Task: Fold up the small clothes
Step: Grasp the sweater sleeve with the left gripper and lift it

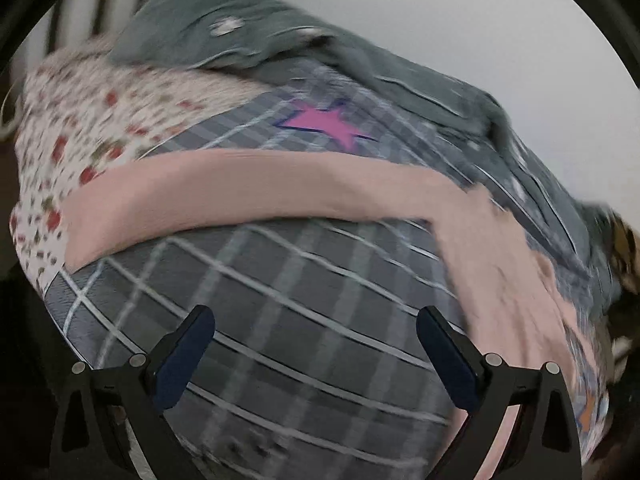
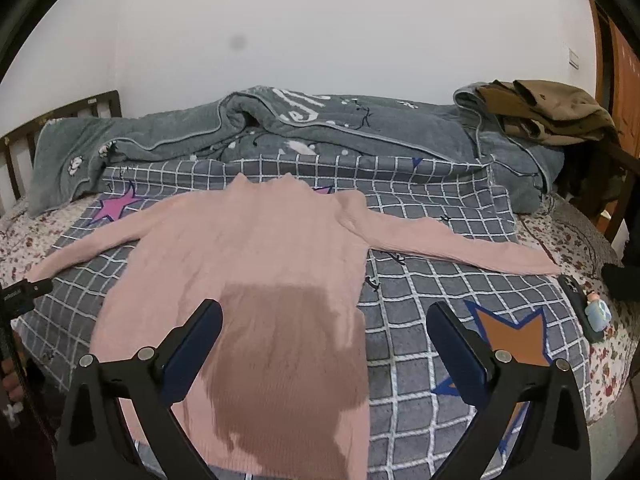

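A pink knit sweater [image 2: 256, 248] lies flat on the grey checked blanket [image 2: 432, 280], both sleeves spread out to the sides. A darker patch covers its lower front. My right gripper [image 2: 324, 320] is open and empty, above the sweater's lower hem. In the blurred left wrist view, the sweater's left sleeve [image 1: 240, 188] runs across the blanket [image 1: 280, 300]. My left gripper [image 1: 316, 328] is open and empty, just short of that sleeve. The left gripper's body shows at the left edge of the right wrist view [image 2: 20, 292].
A rumpled grey quilt [image 2: 280, 128] lies along the wall behind the sweater. Brown clothes [image 2: 548, 112] are piled at the back right. A phone with a small figure [image 2: 592, 308] lies at the right edge. A floral sheet [image 1: 72, 128] and a wooden headboard [image 2: 60, 120] are at the left.
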`<state>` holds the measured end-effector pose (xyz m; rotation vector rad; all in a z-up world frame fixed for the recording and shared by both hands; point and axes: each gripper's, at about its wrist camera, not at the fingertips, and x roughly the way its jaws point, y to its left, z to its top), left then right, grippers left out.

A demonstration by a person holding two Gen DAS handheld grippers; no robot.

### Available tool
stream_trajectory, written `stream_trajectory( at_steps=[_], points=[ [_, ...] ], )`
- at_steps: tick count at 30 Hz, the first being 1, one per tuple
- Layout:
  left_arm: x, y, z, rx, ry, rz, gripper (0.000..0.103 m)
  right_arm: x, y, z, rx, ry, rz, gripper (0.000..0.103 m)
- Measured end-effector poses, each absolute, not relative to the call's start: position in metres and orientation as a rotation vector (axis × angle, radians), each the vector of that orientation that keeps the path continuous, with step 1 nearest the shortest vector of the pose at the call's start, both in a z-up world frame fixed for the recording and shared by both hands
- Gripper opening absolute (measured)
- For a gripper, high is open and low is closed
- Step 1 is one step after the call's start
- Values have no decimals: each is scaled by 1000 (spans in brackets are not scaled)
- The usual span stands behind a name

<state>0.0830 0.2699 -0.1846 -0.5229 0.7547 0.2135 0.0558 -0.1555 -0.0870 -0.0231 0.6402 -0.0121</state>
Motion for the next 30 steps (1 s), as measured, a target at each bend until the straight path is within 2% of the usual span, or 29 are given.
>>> stream_trajectory(
  at_steps=[3,8,12,17,18,19,20,21,23,30],
  points=[
    [84,304,-201,-626,723,238,100,70,-151,-96,-9,656,-25,99],
    [86,342,-214,-715,674,306,88,92,-146,-113,10,708,-26,99],
    [93,362,-214,-739,648,332,85,100,-145,-126,33,725,-2,99],
    [102,377,-210,-683,690,457,50,108,-148,-136,43,737,16,99],
    [103,380,-207,-672,700,476,46,109,-151,-135,51,736,20,99],
    [103,381,-205,-664,702,484,36,110,-155,-135,62,733,23,99],
    [107,381,-200,-640,708,491,19,112,-160,-134,78,729,27,99],
    [113,380,-193,-601,722,495,11,113,-165,-133,94,727,34,99],
    [122,371,-173,-514,713,501,7,114,-175,-132,123,727,60,99],
    [172,286,-90,-342,615,344,7,114,-216,-130,136,692,45,99]
  ],
)
